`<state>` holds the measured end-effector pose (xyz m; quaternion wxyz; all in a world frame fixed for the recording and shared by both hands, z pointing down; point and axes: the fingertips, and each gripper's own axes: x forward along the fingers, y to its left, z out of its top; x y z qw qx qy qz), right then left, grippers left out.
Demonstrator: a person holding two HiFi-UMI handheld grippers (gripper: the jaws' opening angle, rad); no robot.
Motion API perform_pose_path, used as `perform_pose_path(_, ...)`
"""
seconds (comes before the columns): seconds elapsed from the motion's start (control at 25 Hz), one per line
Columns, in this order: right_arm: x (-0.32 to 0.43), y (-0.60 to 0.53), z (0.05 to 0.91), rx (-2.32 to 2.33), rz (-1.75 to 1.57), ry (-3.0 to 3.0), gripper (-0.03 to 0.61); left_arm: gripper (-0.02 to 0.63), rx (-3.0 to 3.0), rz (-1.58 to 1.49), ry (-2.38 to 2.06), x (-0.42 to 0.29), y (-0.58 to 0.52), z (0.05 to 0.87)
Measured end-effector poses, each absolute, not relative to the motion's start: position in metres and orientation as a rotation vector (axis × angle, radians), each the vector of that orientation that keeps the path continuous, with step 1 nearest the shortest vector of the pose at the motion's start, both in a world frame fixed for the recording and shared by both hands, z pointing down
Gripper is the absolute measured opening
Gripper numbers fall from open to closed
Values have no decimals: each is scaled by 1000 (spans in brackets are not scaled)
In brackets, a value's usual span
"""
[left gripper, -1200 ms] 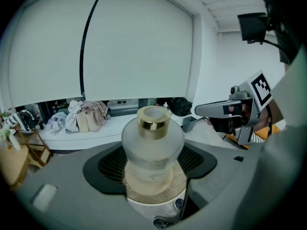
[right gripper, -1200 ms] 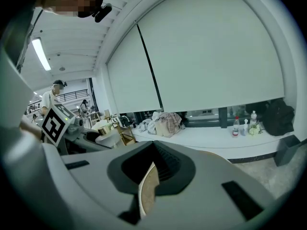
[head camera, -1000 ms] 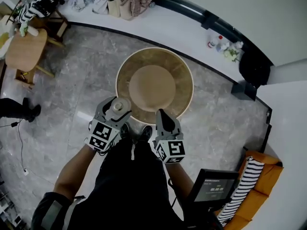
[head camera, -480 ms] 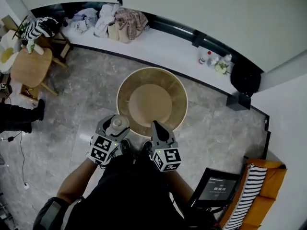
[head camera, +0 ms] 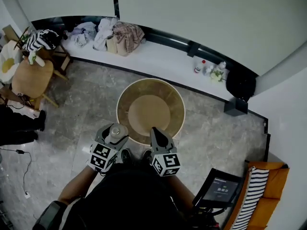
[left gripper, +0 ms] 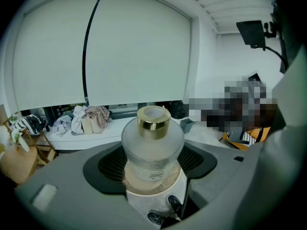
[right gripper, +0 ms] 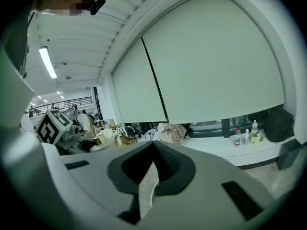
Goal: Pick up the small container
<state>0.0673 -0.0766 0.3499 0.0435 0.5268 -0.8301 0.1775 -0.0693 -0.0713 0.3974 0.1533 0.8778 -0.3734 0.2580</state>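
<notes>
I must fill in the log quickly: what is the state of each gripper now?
The left gripper is closed on the bottle.
The right gripper is closed and empty.

Frosted-glass small container (left gripper: pixel 152 145) with gold collar stands upright between fingers (left gripper: pixel 72 190) of the left gripper (head camera: pixel 115 131).

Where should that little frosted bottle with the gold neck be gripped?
Grip the bottle on its wide round body, below the gold collar, coming in from the two sides: it stands upright and the collar is narrow. The left gripper holds it that way.
</notes>
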Motion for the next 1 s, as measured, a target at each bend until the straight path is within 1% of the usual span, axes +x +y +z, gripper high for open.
perform_pose_path(0.72, 79, -88, 328, 1704, 415, -2568, -3, 330, 2535, 733, -1060, -66, -76, 385)
perform_pose_path(1.0, 73, -89, 328, 1685, 404, -2575, -3, 330, 2534, 723, -1063, -67, -78, 385)
